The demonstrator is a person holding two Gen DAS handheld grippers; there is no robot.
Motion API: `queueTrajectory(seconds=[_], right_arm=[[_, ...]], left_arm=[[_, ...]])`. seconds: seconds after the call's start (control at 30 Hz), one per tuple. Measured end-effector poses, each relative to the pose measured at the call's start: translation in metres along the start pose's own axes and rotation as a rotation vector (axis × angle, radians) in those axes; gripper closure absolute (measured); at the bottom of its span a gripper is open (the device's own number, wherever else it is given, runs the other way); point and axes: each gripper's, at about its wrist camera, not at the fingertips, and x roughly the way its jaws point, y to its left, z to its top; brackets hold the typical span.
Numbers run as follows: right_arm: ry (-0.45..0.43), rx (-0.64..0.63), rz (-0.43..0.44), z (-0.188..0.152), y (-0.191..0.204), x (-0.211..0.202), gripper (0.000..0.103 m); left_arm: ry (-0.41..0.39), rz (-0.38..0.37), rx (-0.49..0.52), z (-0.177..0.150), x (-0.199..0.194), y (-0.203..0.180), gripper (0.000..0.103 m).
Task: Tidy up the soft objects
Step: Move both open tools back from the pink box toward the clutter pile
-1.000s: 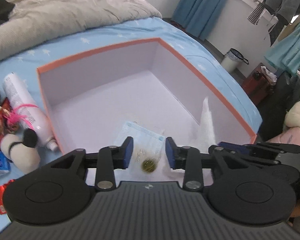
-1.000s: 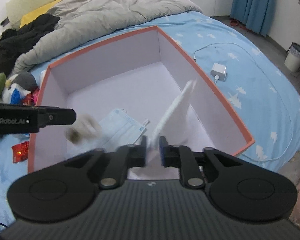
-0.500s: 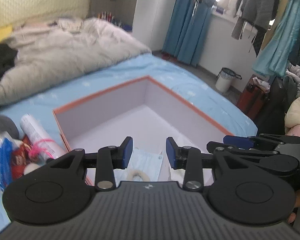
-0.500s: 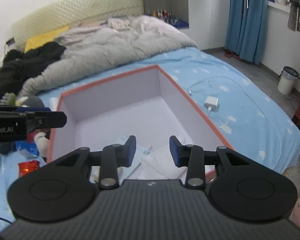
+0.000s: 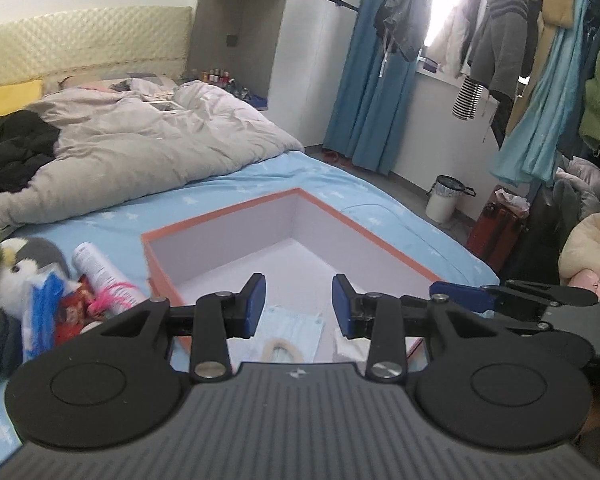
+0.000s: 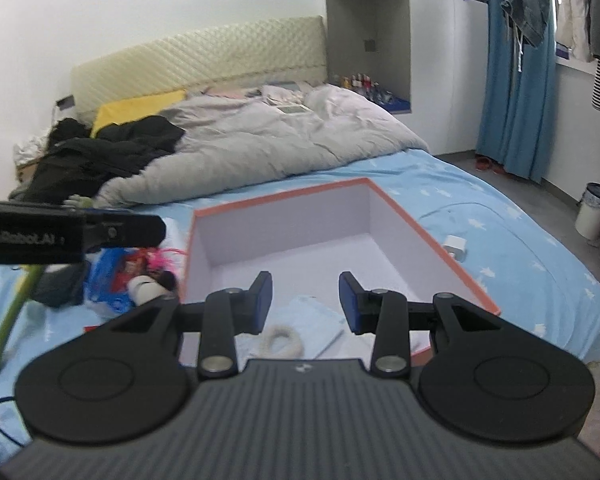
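Note:
An orange-rimmed box [image 5: 364, 232] [image 6: 432, 236] with pale lilac walls sits on the blue bed sheet. Inside it lie a light blue face mask [image 5: 296, 326] [image 6: 316, 312], a cream hair ring [image 5: 278, 350] [image 6: 280, 338] and a white cloth [image 5: 350, 346]. My left gripper [image 5: 298, 306] is open and empty, raised above the box's near end. My right gripper [image 6: 304, 302] is open and empty, also above the near end. A pile left of the box holds a penguin plush [image 5: 16, 268], a white tube [image 5: 96, 268] and pink fluff [image 6: 160, 258].
A grey duvet [image 5: 140, 140] and black clothes [image 6: 100, 152] cover the far bed. A white charger [image 6: 455, 245] with its cable lies right of the box. A bin [image 5: 444, 200] stands on the floor; coats hang at the right.
The right gripper opened and let go of the white cloth, which now lies in the box. The hair ring dropped onto the mask. Both grippers rose and drew back from the box.

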Motion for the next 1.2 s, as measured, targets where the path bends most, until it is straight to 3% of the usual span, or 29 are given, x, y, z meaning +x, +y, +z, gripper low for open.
queueTrajectory(seconds=[0.3,0.47,0.87,1.2], right_arm=[[-0.027,-0.026,0.072,-0.011,0.037,-0.019,0.063],[-0.018,-0.029,0.092,-0.018,0.055,-0.024,0.063],[0.032,-0.047,0.149,-0.047,0.107,-0.035,0.063],[0.09,-0.09,0.162,-0.07,0.15,-0.038,0.063]], left_arm=[[-0.029,0.071,-0.068,-0.034,-0.046,0.027,0.061],[-0.006,0.099,-0.114,-0.059,-0.067,0.05,0.061],[0.018,0.187,-0.173,-0.104,-0.111,0.085,0.061],[0.027,0.213,-0.263,-0.141,-0.141,0.113,0.061]])
